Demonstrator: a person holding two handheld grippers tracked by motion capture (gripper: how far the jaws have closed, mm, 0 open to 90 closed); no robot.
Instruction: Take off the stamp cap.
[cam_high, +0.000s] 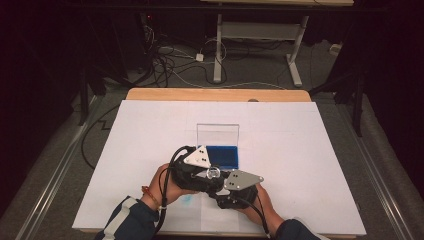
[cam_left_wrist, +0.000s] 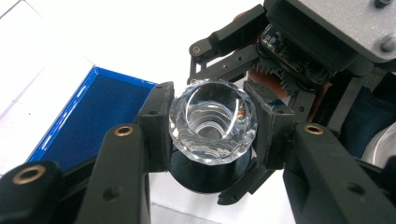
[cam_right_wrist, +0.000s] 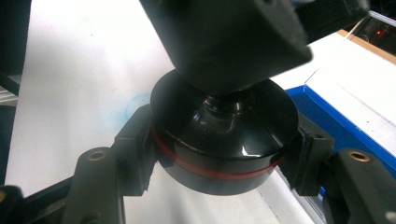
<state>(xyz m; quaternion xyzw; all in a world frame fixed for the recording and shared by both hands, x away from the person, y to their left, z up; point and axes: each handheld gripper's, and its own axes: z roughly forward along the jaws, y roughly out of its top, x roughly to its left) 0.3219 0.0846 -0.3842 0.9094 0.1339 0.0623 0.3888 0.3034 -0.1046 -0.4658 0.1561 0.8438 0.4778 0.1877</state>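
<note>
A: Clear faceted glass, that stopper (cam_left_wrist: 213, 122), with a stepped hollow down its middle, and it is sitting on a round black base with a thin red ring (cam_right_wrist: 224, 135). The left tongs (cam_left_wrist: 213, 126) are clamping the glass head from both sides, pads pressing on the cut facets.

B: And the right tongs (cam_right_wrist: 223, 154) are gripping the black base lower down, jaws closed against its wall along the red line. In the high view the whole piece (cam_high: 213, 173) is hanging just above the white table (cam_high: 300, 150), in front of the open blue-lined case with the clear lid (cam_high: 220, 150).

A: It is looking stiff and brittle to me. Glass like that is probably chipping at the facet edges if it is knocked or squeezed hard.

B: Slippery too, I am guessing; polished facets and a glossy black wall are giving the pads little bite. Heavy for its size, likely.

A: So the flat sides of the base and the widest band of the glass head are seeming the safest holds, pulling straight along the axis and not twisting sideways.
</note>
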